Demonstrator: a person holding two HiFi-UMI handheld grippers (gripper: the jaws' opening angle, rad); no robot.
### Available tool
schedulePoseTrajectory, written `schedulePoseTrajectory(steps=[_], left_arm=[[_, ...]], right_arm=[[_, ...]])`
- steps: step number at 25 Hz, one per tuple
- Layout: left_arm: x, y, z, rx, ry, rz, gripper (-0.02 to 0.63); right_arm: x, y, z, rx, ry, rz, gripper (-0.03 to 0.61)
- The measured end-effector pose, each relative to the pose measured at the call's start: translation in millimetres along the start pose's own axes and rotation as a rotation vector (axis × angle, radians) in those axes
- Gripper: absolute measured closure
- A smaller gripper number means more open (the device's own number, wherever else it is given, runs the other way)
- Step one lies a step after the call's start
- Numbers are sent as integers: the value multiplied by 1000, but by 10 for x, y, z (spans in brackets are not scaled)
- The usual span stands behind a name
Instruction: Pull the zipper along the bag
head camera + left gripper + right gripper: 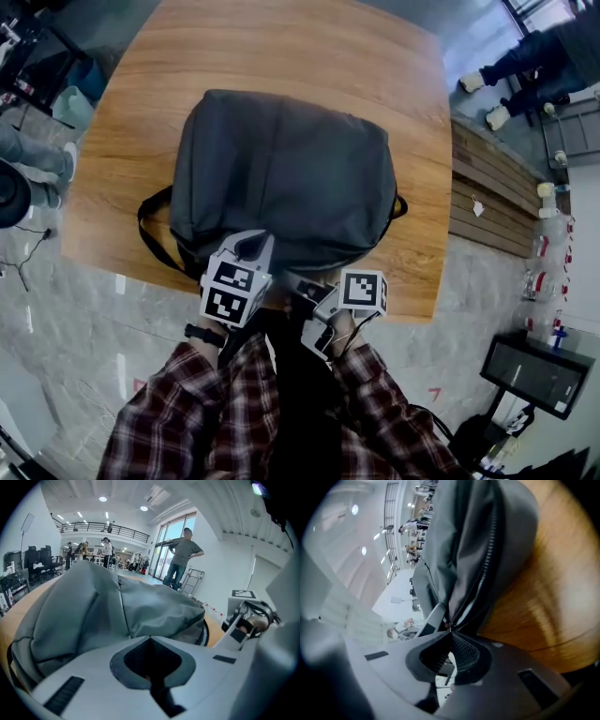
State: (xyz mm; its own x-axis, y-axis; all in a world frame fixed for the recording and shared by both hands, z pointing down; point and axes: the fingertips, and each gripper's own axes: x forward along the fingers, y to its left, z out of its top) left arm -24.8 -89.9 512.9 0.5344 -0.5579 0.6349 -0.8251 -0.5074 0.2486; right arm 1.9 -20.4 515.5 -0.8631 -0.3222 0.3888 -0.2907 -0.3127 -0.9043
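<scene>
A dark grey backpack (281,169) lies flat on the round wooden table (281,47). Both grippers are at its near edge, close together. My left gripper (249,244) is shut, its tips pressed into the bag's fabric (93,606) where they meet (150,639). My right gripper (302,284) is shut on the small zipper pull (450,624), right at its tips (451,632). The zipper's teeth (485,569) run away from the pull along the bag's side, above the table's wood (543,597). The right gripper's body (243,620) shows beside the bag in the left gripper view.
A black strap (150,230) loops out of the bag at the near left, and a smaller loop (400,206) sticks out at the right. The table's near edge lies just under both grippers. A person (180,557) stands beyond the table, and a wooden bench (487,187) is at the right.
</scene>
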Motion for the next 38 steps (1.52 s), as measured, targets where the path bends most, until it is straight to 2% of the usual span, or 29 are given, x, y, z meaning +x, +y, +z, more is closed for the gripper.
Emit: schedulePoseTrajectory(steps=[4,7,17,22,25,27,30,33,36,38], left_arm=[[19,-21,-21,16,8,-7,604],[36,-19,-22,15,7,-16,604],[60,-30,-35,32,16,-27,604],[101,-107,-43,50,21,-42,604],[142,-156,-33,73,27,-50,604],[146,-142,-39,106,56,-55,604],[149,-23,2,135,139,-21,604],[93,51,201,60,149,53,604],[-9,-187,328,-80,121,-24,604],[-28,-303,256,-142,125,-54,604]], right_arm=[[-87,-48,73,165,-43,114,563],[-175,-84,134,173,-62,120,563],[-679,-169,387,-26,-18,26,562],[-912,-193,506,-75,18,5,563],[-1015,-190,574,-184,42,-8,563],[-962,-121,492,-271,68,-21,563],[-831,-163,327,-316,73,-119,563],[-606,-145,186,-355,49,-150,563],[-329,-44,12,-343,16,-115,562],[-160,31,-89,-333,-4,-94,561]])
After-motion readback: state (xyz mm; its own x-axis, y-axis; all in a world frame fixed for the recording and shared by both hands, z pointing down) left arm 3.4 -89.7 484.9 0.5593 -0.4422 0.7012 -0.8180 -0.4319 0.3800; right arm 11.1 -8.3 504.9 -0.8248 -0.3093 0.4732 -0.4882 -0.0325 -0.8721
